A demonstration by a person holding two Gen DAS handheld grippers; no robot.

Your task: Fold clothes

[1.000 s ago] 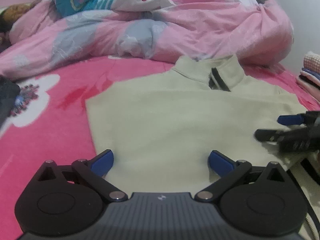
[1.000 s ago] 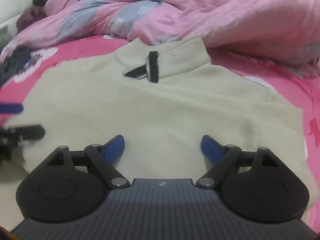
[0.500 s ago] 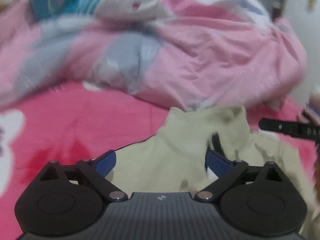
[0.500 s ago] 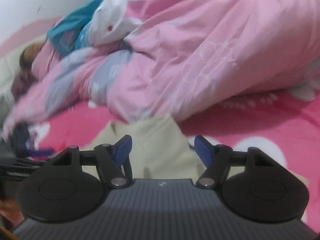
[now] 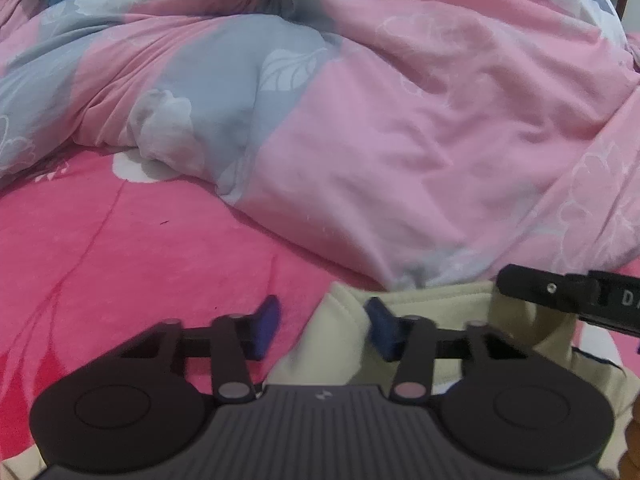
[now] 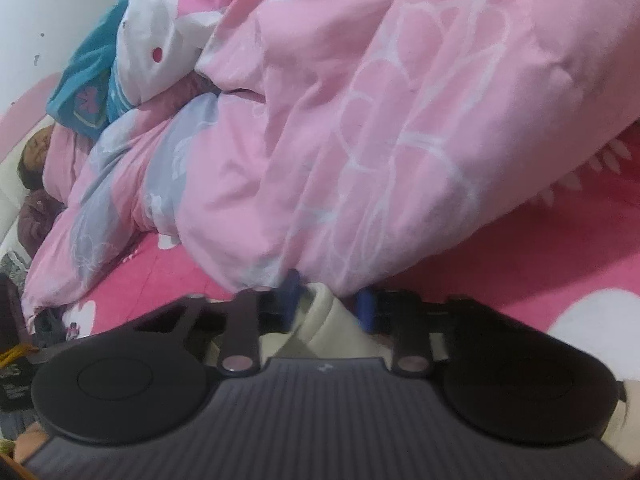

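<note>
A cream garment lies on the pink bed sheet, and only its collar end shows. In the left wrist view the collar (image 5: 420,304) sits just under the quilt's edge. My left gripper (image 5: 324,330) is closing. The collar's left corner is between its blue pads, with a gap still showing on the left side. One black finger (image 5: 552,292) of the right gripper reaches in from the right over the collar. In the right wrist view my right gripper (image 6: 327,305) is closing, with a fold of the cream collar (image 6: 322,312) pinched between its pads.
A bulky pink and grey quilt (image 5: 380,140) is heaped right behind the collar. Its near edge hangs over the right gripper's fingertips. Bare pink sheet (image 5: 120,260) lies to the left. A teal cloth (image 6: 86,92) and dark items (image 6: 16,376) lie at the far left.
Both grippers have travelled forward over the flat garment to its collar by the quilt. Their jaws have narrowed from wide open, and the right wrist has rolled.
</note>
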